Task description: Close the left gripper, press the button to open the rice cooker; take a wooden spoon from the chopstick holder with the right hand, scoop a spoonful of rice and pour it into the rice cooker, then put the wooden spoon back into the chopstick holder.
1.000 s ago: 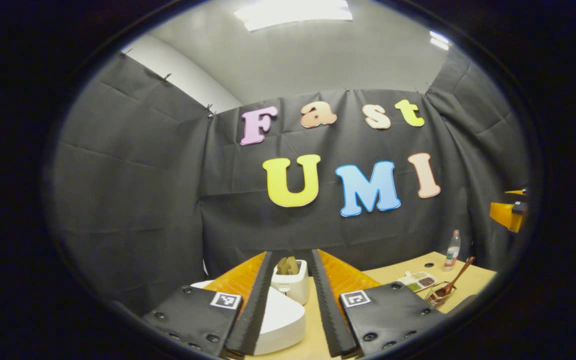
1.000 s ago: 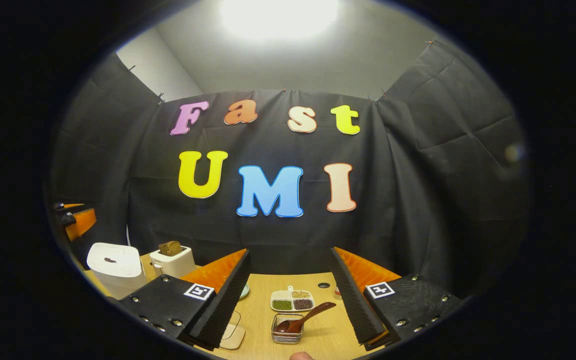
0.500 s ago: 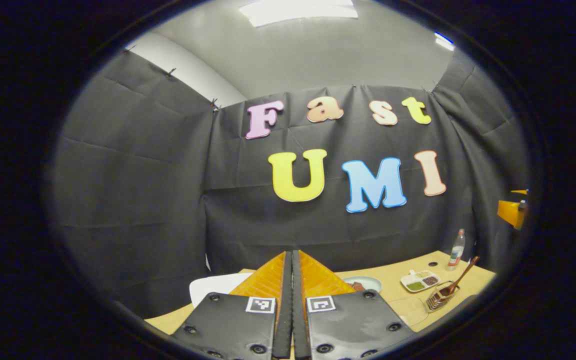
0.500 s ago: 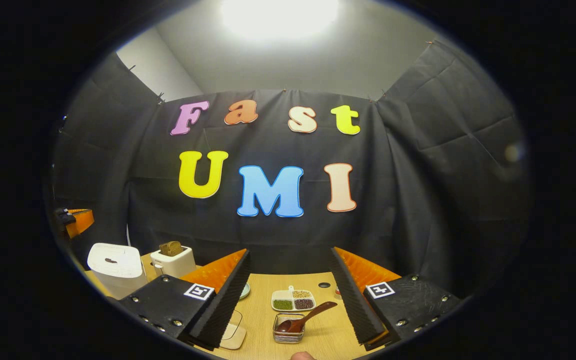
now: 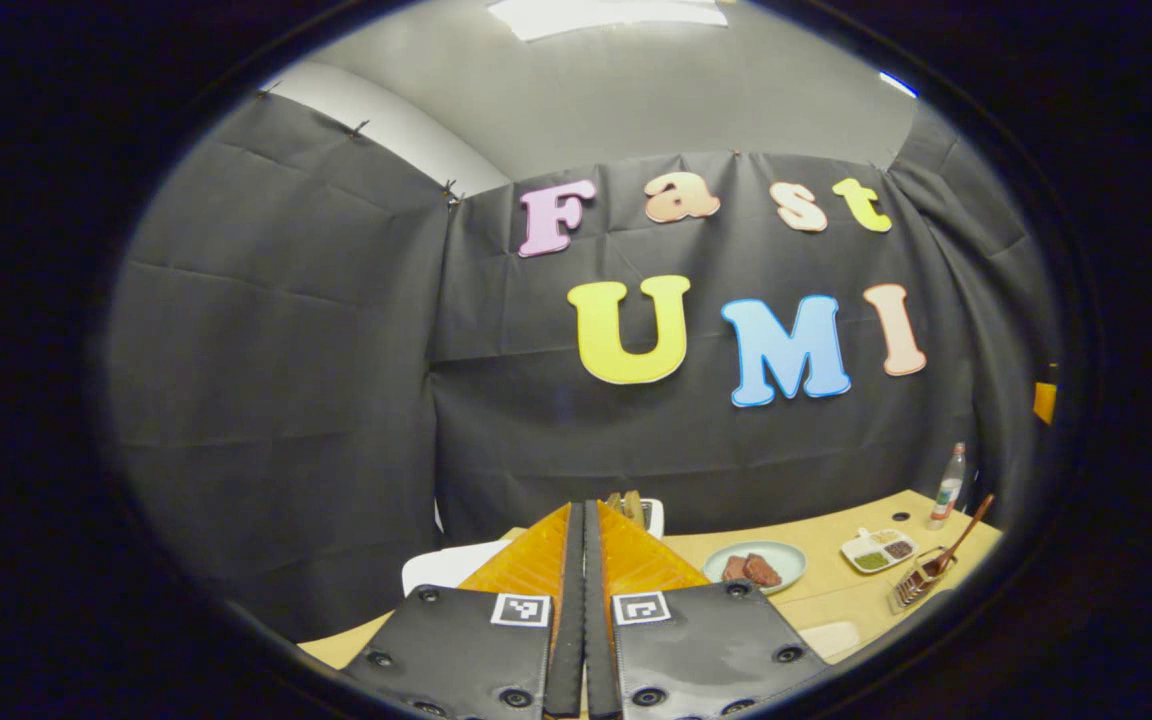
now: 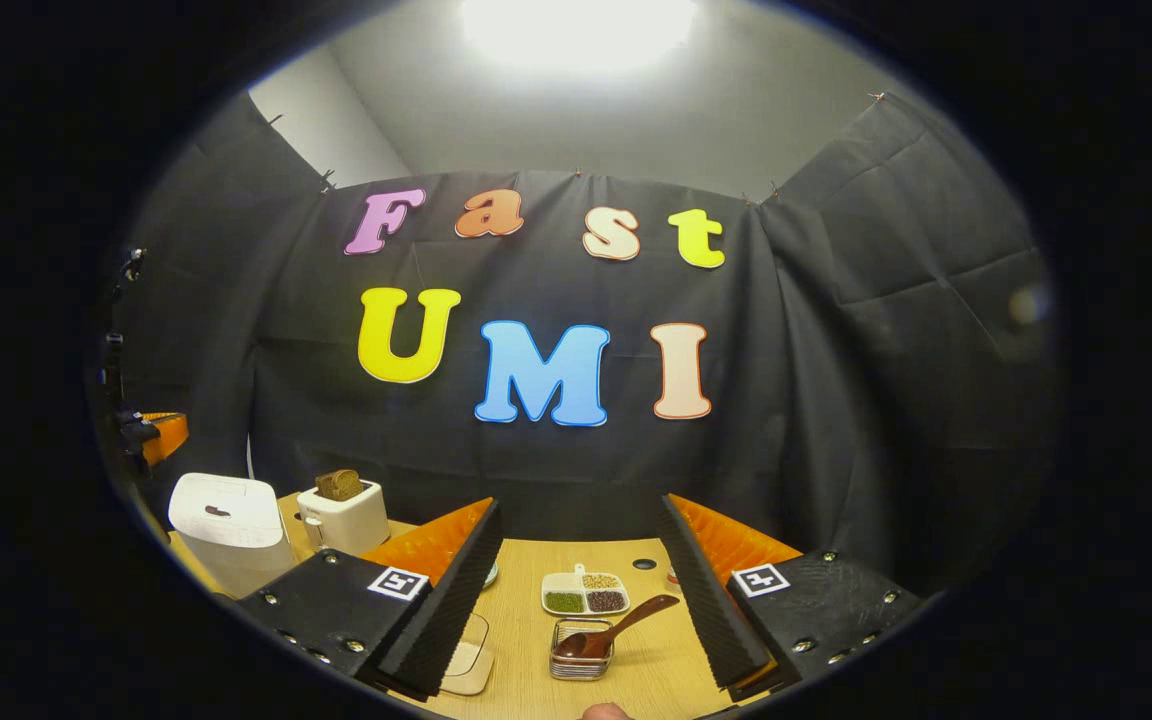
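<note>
Left gripper (image 5: 584,600), bottom centre of the left gripper view: fingers pressed flat together, nothing between them. So the closing part of step one looks done; the button press is judged not yet made, since the rice cooker (image 6: 228,528) sits lid-down at lower left of the right gripper view. A sliver of that white body also peeks out just left of the closed fingers in the left gripper view, lower centre. The dark spot on the lid is probably the button, too small to be sure.

Right gripper (image 6: 581,600), bottom of the right gripper view: fingers spread wide, holding nothing, hovering above the table (image 6: 526,640). Wooden spoon (image 6: 614,630) lies tilted in the chopstick holder (image 6: 581,662), a small wire basket low centre between the spread fingers, handle pointing up-right. Divided dish of grains (image 6: 584,595) just behind it. Toaster (image 6: 344,518) with bread stands just right of the cooker. In the left gripper view, a plate (image 5: 754,565) with brown pieces is at lower right and a bottle (image 5: 948,485) at far right.

Next move calls for: lower the closed left tips onto the lid button, push straight down, don't slide off. The right waits, then descends on the spoon handle.
</note>
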Motion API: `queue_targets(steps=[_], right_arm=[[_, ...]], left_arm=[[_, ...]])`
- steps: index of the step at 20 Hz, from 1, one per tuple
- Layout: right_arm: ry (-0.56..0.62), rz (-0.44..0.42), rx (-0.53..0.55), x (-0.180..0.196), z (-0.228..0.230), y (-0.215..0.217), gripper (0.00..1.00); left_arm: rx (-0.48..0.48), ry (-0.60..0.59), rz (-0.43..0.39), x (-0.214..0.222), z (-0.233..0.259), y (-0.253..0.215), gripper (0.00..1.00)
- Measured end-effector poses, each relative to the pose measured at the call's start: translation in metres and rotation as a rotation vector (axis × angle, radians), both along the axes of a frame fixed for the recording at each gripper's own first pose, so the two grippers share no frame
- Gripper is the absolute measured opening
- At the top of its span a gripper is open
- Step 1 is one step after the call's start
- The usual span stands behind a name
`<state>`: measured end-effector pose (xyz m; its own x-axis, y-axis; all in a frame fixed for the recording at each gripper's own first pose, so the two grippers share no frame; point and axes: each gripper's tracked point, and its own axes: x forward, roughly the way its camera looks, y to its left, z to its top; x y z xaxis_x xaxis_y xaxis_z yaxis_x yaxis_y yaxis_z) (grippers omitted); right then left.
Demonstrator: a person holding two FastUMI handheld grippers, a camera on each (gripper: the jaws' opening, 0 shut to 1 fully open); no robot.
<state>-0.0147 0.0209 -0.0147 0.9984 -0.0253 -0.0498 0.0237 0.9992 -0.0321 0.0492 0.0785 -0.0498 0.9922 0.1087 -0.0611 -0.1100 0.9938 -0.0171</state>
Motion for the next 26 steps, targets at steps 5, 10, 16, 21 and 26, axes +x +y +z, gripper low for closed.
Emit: queue_targets(steps=[5,10,16,21,26], right_arm=[[0.021,-0.012,-0.023,-0.005,-0.007,0.007,0.95],[0.041,-0.045,-0.025,-0.008,-0.011,0.001,0.95],[0.066,-0.07,-0.037,-0.012,-0.018,-0.004,0.95],[0.071,-0.069,-0.045,-0.013,-0.019,-0.003,0.95],[0.072,-0.061,-0.04,-0.012,-0.02,-0.001,0.95]], left_arm=[[-0.054,0.09,-0.028,0.018,-0.045,0.012,0.09],[-0.105,0.199,-0.014,0.031,-0.096,0.026,0.09],[-0.094,0.291,-0.007,0.035,-0.144,0.034,0.1],[-0.068,0.319,-0.015,0.031,-0.162,0.026,0.1],[-0.129,0.295,0.008,0.029,-0.166,0.025,0.07]])
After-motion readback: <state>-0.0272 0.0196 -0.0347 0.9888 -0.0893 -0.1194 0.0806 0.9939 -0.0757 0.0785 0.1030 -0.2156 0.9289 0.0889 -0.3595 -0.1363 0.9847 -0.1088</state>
